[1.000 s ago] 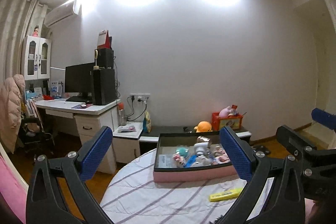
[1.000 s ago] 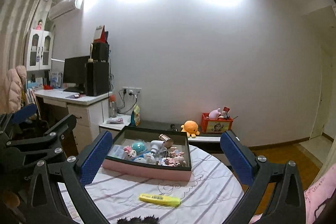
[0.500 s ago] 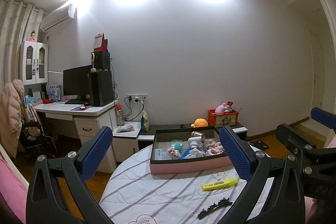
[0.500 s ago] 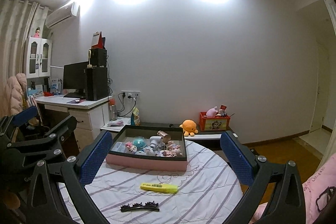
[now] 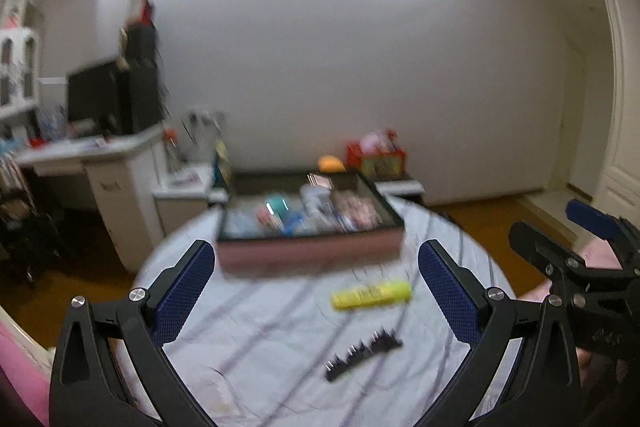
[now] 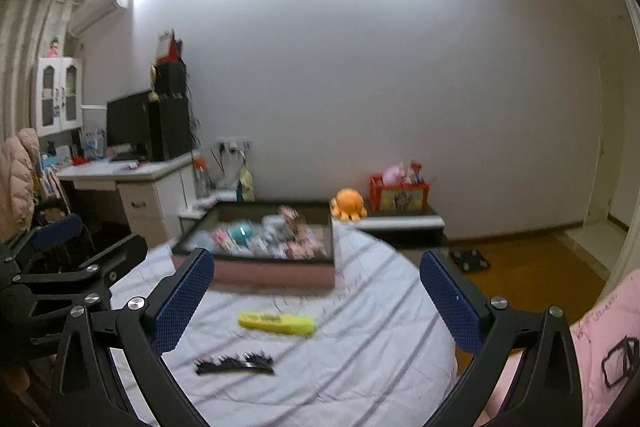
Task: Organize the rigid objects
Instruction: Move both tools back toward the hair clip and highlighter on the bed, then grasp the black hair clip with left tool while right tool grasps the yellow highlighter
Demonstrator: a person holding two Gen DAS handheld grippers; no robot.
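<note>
Both claws hang above the near edge of the round table (image 6: 360,367), each with its blue pads spread wide and nothing between them: the left claw (image 5: 316,283) and the right claw (image 6: 316,291). The pink tray (image 6: 272,275), already crowded with small toys, sits at the far side. Just in front of the tray lies a yellow marker (image 6: 276,323); nearer than that, further from the tray, lies a black hair clip (image 6: 234,365). This looks like the approach before a first pick. The next move likely calls for lowering one claw over the marker, across its length, then closing.
</note>
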